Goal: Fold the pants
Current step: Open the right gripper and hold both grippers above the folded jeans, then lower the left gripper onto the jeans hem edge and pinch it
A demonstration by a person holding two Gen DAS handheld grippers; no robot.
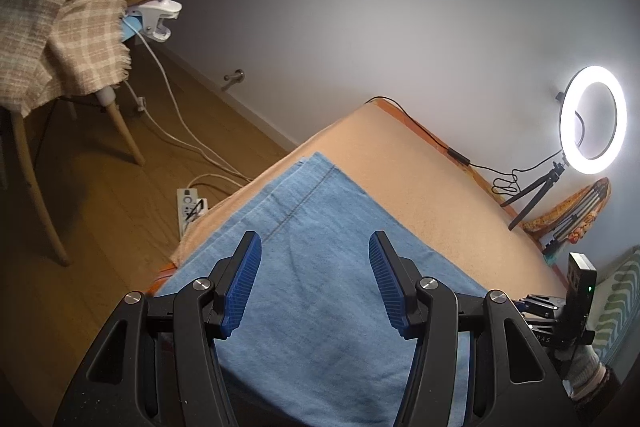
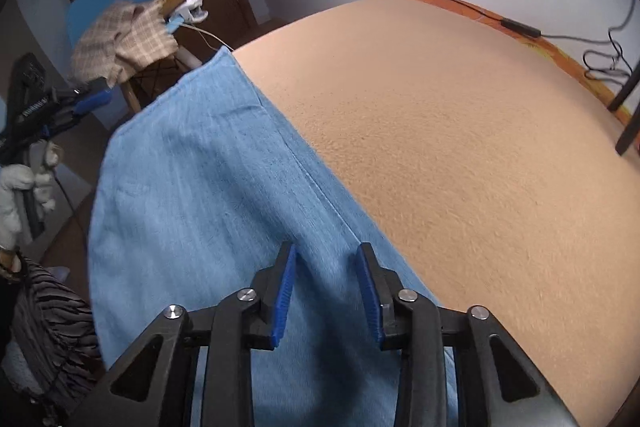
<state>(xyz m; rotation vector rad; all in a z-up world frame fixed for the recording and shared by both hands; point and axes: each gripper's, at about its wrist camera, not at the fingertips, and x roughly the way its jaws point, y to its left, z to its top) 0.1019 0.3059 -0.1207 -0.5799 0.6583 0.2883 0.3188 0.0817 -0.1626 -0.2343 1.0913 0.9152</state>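
Light blue pants (image 1: 316, 267) lie flat along the near edge of a peach-covered bed (image 1: 420, 179); they also show in the right wrist view (image 2: 192, 179). My left gripper (image 1: 315, 241) is open and empty, hovering above the pants, jaws wide apart. My right gripper (image 2: 327, 251) is open and empty, low over the pants near their seam edge. The left gripper also shows at the left of the right wrist view (image 2: 86, 99), held by a gloved hand (image 2: 16, 195).
A chair with a plaid blanket (image 1: 60, 27) and a clamp lamp (image 1: 160, 15) stand left of the bed. A power strip (image 1: 190, 205) lies on the wooden floor. A ring light (image 1: 592, 119) on a tripod stands at the bed's right, with a black cable (image 2: 520, 27).
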